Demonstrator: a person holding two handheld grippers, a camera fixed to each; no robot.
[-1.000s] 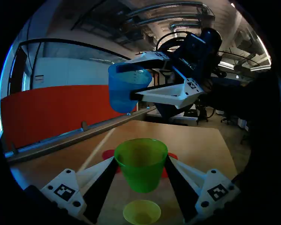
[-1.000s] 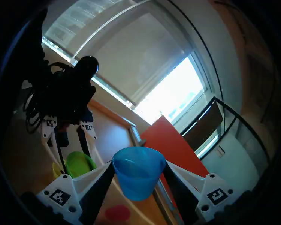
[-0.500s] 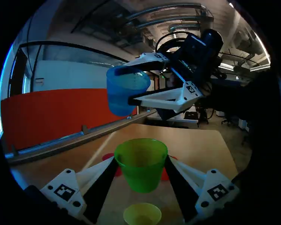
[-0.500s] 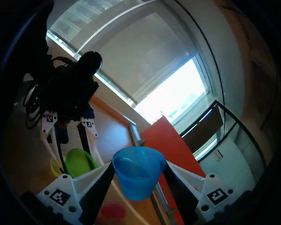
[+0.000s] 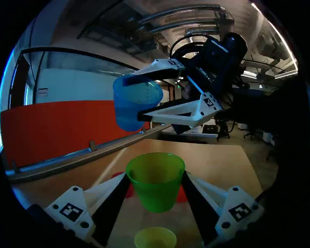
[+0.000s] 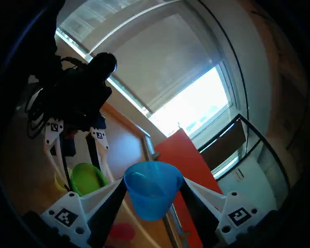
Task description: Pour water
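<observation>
Leftward since the earlier frame, you are shifting the blue cup (image 5: 135, 103), your right gripper (image 6: 153, 182) clamping it; your left gripper (image 5: 155, 177) is clamping the green cup (image 5: 156, 184) lower down.

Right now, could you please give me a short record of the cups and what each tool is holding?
left tool: shut on green cup, upright
right tool: shut on blue cup
blue cup height: above the green cup's level in the left gripper view
blue cup contents: cannot tell
yellow cup: on table, apart from both tools
</observation>
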